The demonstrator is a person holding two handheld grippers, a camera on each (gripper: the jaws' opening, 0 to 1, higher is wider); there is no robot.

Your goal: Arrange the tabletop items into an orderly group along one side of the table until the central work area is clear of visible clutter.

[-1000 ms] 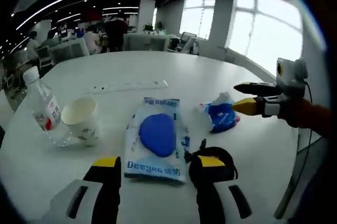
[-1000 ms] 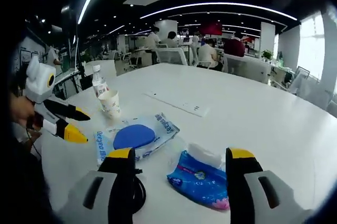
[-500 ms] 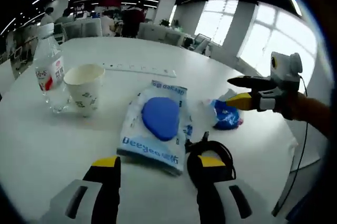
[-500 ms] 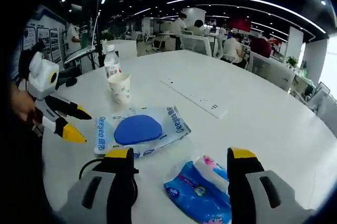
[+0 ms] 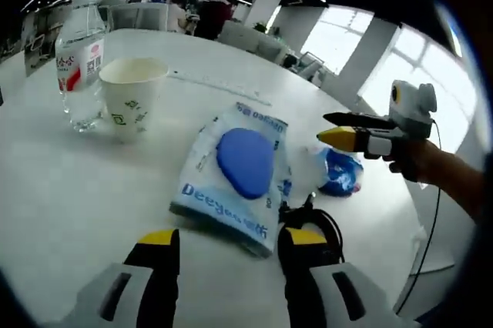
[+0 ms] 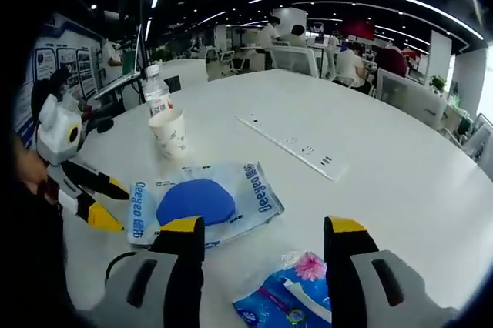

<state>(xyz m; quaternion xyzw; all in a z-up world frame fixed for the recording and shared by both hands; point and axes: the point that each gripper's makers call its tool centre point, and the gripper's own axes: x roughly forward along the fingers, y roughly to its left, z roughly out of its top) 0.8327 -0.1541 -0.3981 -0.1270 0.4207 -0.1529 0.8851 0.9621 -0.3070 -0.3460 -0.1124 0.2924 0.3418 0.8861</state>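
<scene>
Both tools hang with jaws parted and empty above the white round counter [image 5: 54,189]. The left tool [image 5: 231,247] faces the flat blue-and-white wipes packet [image 5: 240,170], likely its next pick. The right tool [image 6: 258,239] hovers over the crumpled blue tissue pack [image 6: 281,305]. Clear plastic bottle [image 5: 77,55] and white paper cup [image 5: 132,97] stand touching, apart.
</scene>
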